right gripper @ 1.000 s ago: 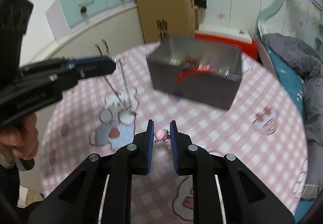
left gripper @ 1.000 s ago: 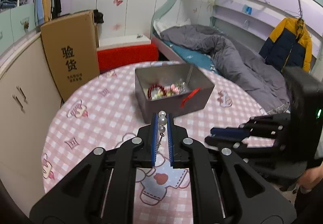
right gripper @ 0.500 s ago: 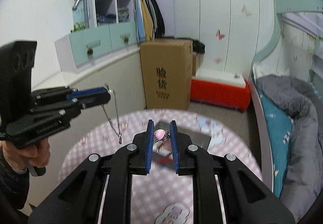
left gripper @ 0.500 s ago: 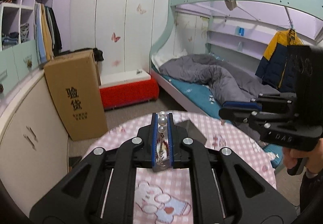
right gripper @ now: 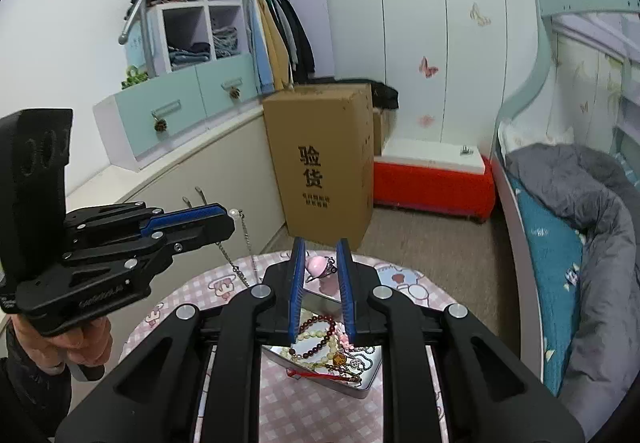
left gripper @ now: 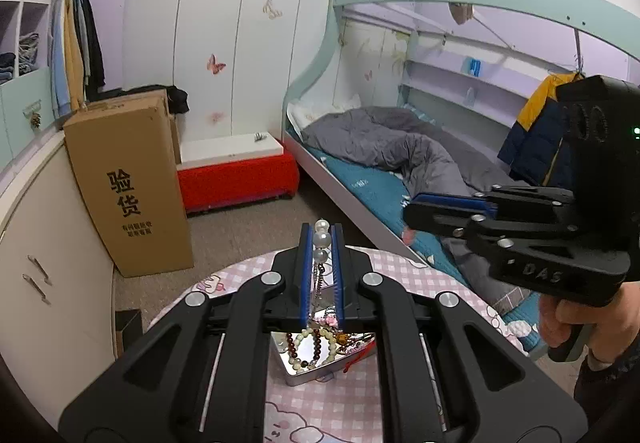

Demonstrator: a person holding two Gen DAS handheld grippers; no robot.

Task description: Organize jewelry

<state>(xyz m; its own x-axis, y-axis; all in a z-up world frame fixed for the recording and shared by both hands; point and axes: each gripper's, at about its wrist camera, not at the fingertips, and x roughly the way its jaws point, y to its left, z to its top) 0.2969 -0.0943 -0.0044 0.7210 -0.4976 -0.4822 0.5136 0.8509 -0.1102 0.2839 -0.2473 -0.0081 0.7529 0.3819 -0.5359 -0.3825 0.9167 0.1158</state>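
My left gripper (left gripper: 322,233) is shut on a pearl necklace (left gripper: 321,239) whose silver chain hangs down between the fingers; it also shows in the right wrist view (right gripper: 232,221), chain dangling. My right gripper (right gripper: 320,249) is shut on a pink pendant (right gripper: 316,267) with a small silver clasp; it shows in the left wrist view (left gripper: 412,209) at right. Both are held above a silver metal box (right gripper: 360,383), (left gripper: 304,373) holding several bead bracelets and a red cord, on the pink checked round table (right gripper: 200,291).
A tall cardboard box (right gripper: 324,159) stands on the floor beyond the table, beside a red bench (right gripper: 432,179). A cream cabinet (right gripper: 168,183) runs along the left wall. A bunk bed with a grey duvet (left gripper: 400,147) is at right.
Both grippers have tilted and risen, so the box now sits under the fingers near the frame bottom. Each still holds its piece.
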